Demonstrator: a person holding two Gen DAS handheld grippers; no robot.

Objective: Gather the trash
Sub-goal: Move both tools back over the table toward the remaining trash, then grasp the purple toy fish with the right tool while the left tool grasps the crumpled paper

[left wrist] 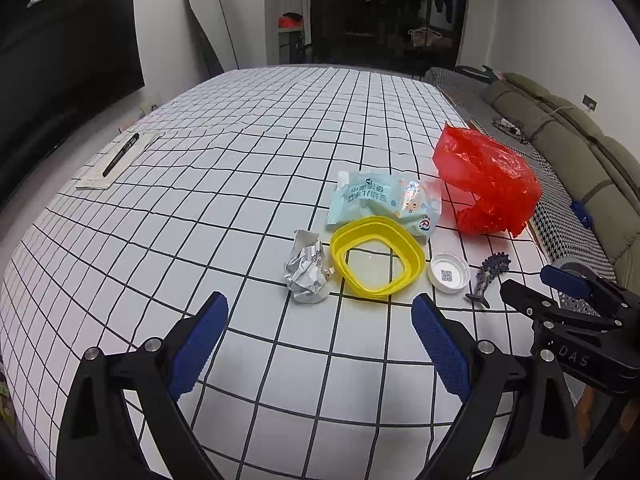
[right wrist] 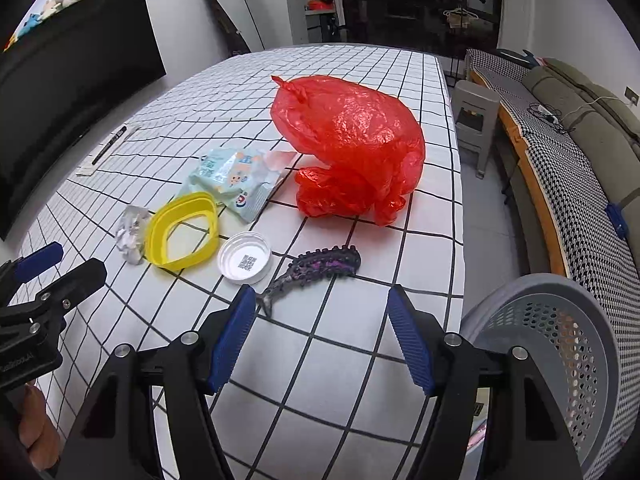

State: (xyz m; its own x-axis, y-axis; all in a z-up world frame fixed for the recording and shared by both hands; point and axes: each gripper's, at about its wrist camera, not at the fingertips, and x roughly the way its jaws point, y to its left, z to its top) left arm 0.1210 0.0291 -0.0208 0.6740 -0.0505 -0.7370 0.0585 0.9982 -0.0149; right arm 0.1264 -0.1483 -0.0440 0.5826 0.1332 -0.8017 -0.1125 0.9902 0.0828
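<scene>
Both claws empty, jaws wide: left claw, right claw. Crumpled red plastic bag sits mid-surface beyond the right claw. Judged light, limp, slippery; pinch a bunched fold.

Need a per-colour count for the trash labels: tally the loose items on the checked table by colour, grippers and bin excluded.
Red: 1, plastic bag
Yellow: 1, ring-shaped frame
White: 2, round lid, paper under the pen
Pale blue: 1, snack wrapper
Silver-white: 1, crumpled wrapper
Dark purple: 1, spiky toy
Black: 1, pen
Total: 8
</scene>
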